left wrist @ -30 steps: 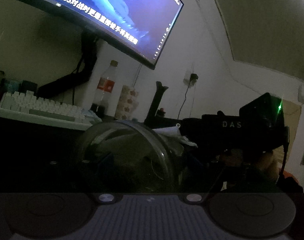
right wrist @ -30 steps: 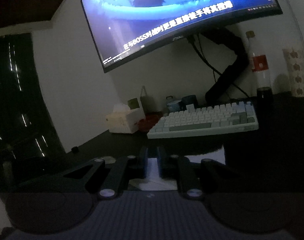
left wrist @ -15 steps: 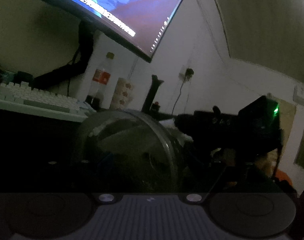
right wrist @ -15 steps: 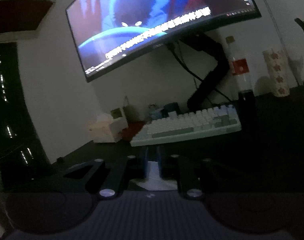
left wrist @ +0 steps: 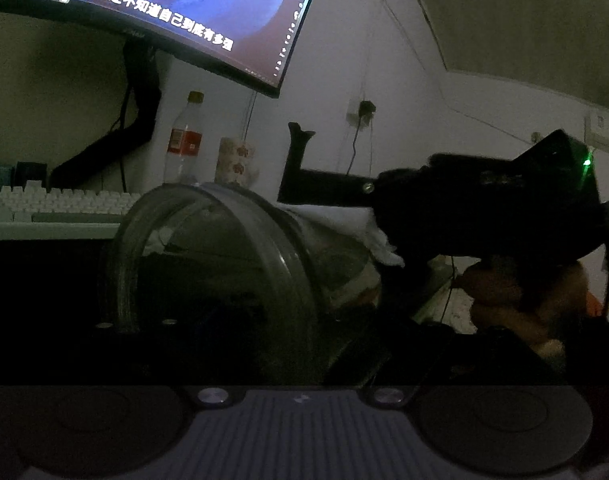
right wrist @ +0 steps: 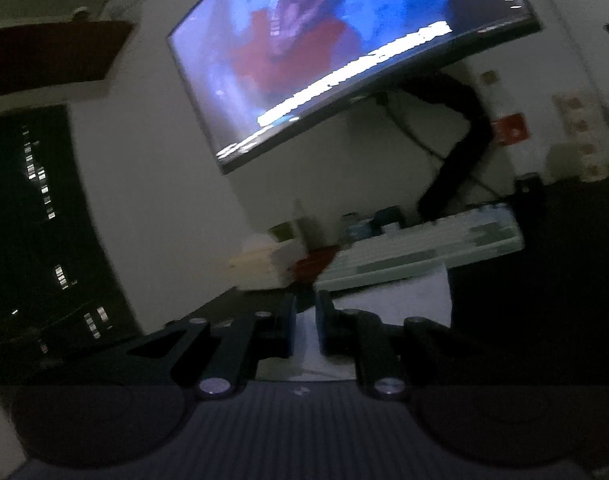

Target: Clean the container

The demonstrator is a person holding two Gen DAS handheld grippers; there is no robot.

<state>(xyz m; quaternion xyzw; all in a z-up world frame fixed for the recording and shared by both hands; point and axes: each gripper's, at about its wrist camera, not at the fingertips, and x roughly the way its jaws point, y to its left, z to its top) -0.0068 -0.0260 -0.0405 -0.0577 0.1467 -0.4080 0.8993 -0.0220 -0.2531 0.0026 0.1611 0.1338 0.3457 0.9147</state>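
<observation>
the monitor (left wrist: 152, 12) carries a line of white chinese subtitles across its screen, blurred past reading in the right wrist view. a clear bottle (left wrist: 183, 144) with a red label stands near a patterned paper cup (left wrist: 235, 160), the label's print too small to read. a pale keyboard (left wrist: 52, 208) lies on the dark bench (left wrist: 32, 280), cut off at the left edge.

the transparent round container (left wrist: 224, 276) lies on its side close before the left wrist camera, its mouth turned toward the right gripper (right wrist: 305, 322). the left gripper's own jaws are lost in darkness behind the container, so i cannot tell how they stand. the right gripper's jaws are clamped on a white cloth (right wrist: 388, 300), and from the left wrist that cloth shows bunched at the container's mouth. a green light glows on the right gripper's body. the right wrist view is motion-blurred; the tissue box (right wrist: 268, 264) there is only a smear.
</observation>
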